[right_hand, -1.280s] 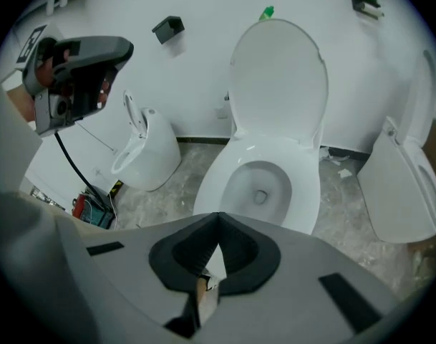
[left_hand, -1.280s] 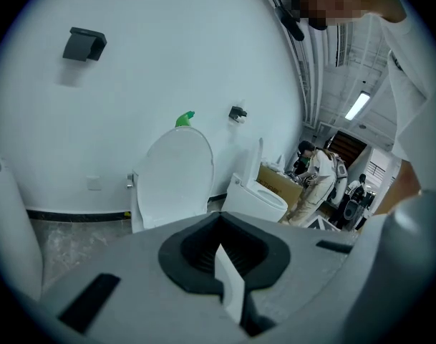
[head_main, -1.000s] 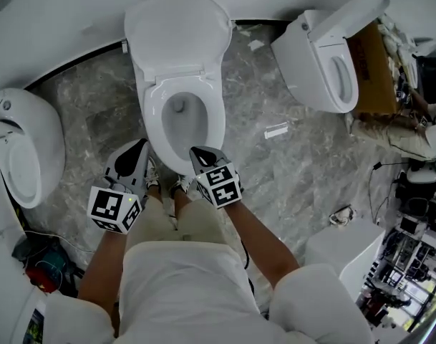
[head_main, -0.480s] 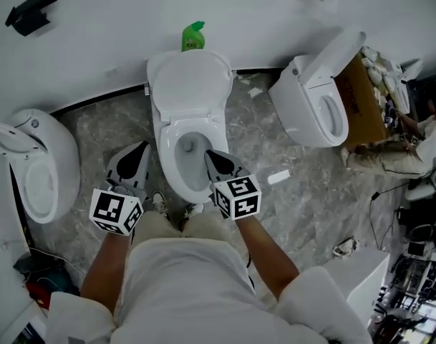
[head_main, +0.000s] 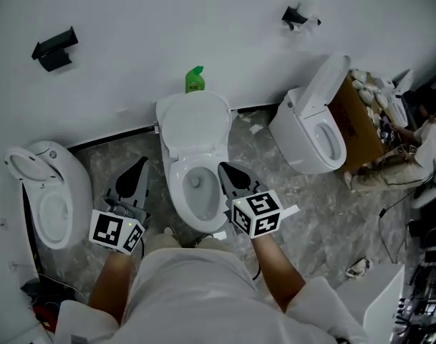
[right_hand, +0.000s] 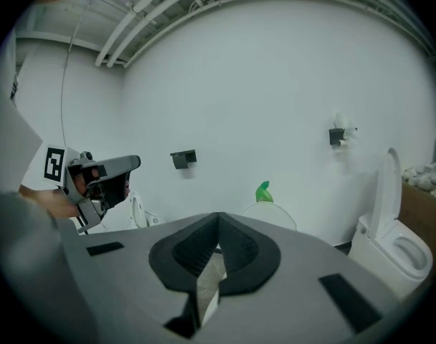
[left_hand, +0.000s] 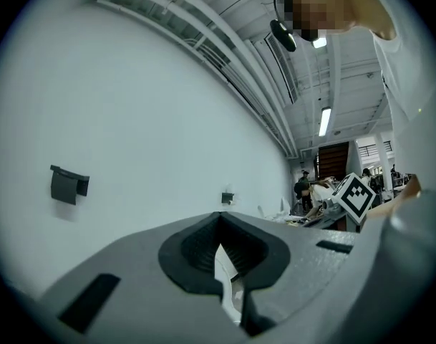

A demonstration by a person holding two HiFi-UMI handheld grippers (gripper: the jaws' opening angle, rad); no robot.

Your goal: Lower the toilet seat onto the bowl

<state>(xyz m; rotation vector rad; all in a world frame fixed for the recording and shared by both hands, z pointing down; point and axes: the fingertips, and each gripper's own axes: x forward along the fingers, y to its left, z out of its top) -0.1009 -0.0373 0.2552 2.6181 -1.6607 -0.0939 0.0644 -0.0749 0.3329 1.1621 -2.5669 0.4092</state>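
Observation:
The white toilet stands against the wall in the middle of the head view. Its lid (head_main: 195, 122) is raised and a white seat ring (head_main: 176, 192) lies around the bowl opening. My left gripper (head_main: 137, 170) hangs left of the bowl and my right gripper (head_main: 227, 172) hangs over the bowl's right rim, both above it and touching nothing. Both are shut and empty. In the left gripper view the left gripper (left_hand: 219, 217) faces the bare wall. In the right gripper view the right gripper (right_hand: 218, 219) points towards the lid (right_hand: 273, 212).
A green bottle (head_main: 195, 79) sits behind the toilet. A second toilet (head_main: 311, 131) with its lid up stands at the right by a cardboard box (head_main: 362, 120); a third toilet (head_main: 49, 192) is at the left. Two dark brackets (head_main: 54, 49) hang on the wall. Clutter fills the right edge.
Both grippers have risen well above the bowl, staying shut. The view has pulled up too, so the toilet looks smaller and more wall shows.

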